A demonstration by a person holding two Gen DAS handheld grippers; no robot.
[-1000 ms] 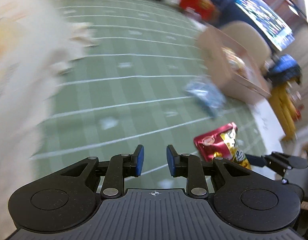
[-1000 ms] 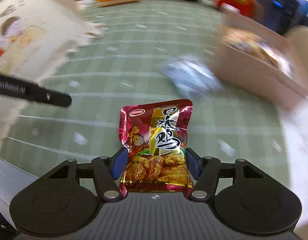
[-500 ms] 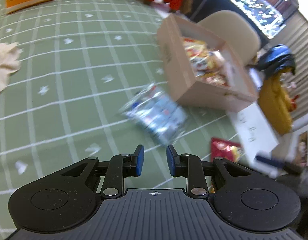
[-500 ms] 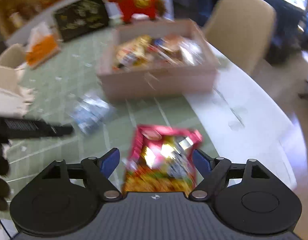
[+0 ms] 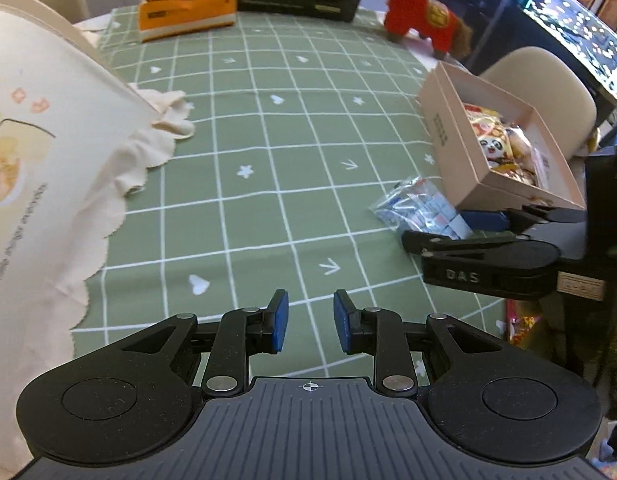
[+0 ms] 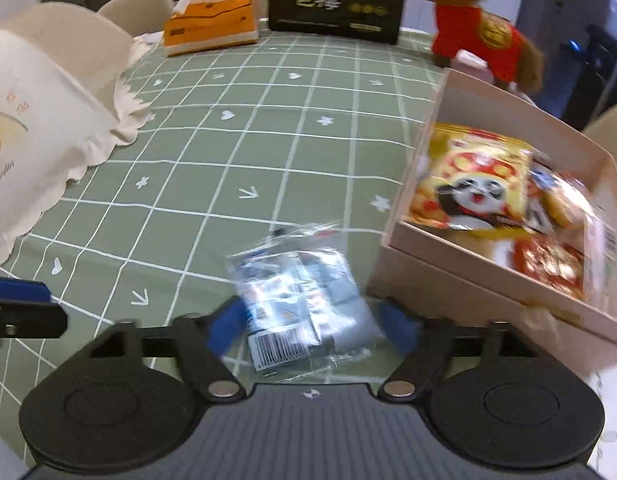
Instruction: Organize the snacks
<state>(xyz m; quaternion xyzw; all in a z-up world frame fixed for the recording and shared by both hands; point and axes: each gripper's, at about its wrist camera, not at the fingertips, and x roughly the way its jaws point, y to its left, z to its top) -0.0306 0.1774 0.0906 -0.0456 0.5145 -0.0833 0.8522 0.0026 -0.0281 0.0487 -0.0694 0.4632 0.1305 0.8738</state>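
- Our right tongs (image 6: 312, 326) straddle the clear packet (image 6: 304, 300) beside the snack box (image 6: 464, 276), jaws spread.
- Our left tongs (image 5: 307, 322) hang empty, slightly parted, left of the box.

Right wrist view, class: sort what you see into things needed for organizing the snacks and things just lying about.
Part of the job:
clear packet, between the open right gripper fingers
cardboard box
panda snack bag inside it

Just lying about:
tissue box
black box
red toy horse
cream cloth
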